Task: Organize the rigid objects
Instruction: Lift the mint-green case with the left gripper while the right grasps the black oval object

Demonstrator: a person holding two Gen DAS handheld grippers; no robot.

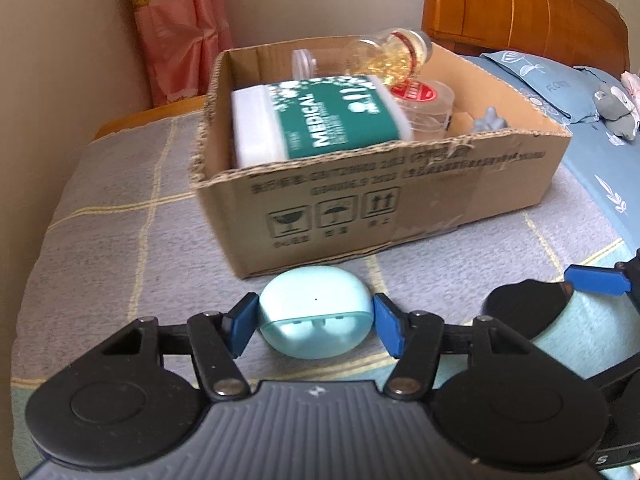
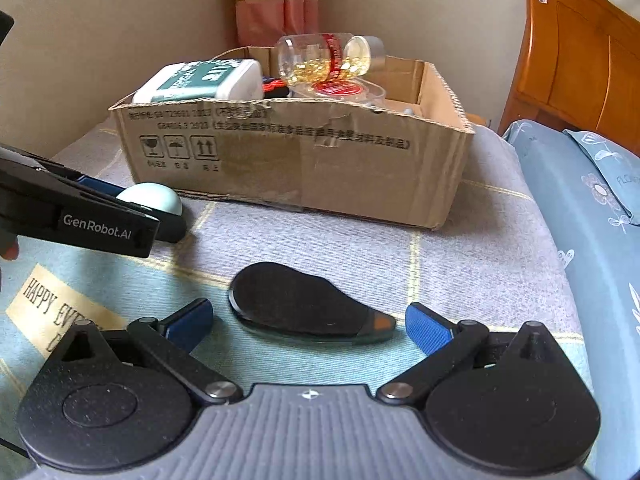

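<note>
Left tongs (image 1: 315, 325) clasp the pale blue earbud case (image 1: 316, 315) on the bed before the cardboard box (image 1: 400, 200); right tongs (image 2: 309, 325), spread wide, flank the untouched black case (image 2: 298, 306).

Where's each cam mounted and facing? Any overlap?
Left wrist: on the left tongs, facing the brown cardboard box; blue pads touch the pale-blue oval earbud case.
Right wrist: on the right tongs, open around the flat black teardrop-shaped object.
Shared: box, case, black object, each other's tongs.
</note>
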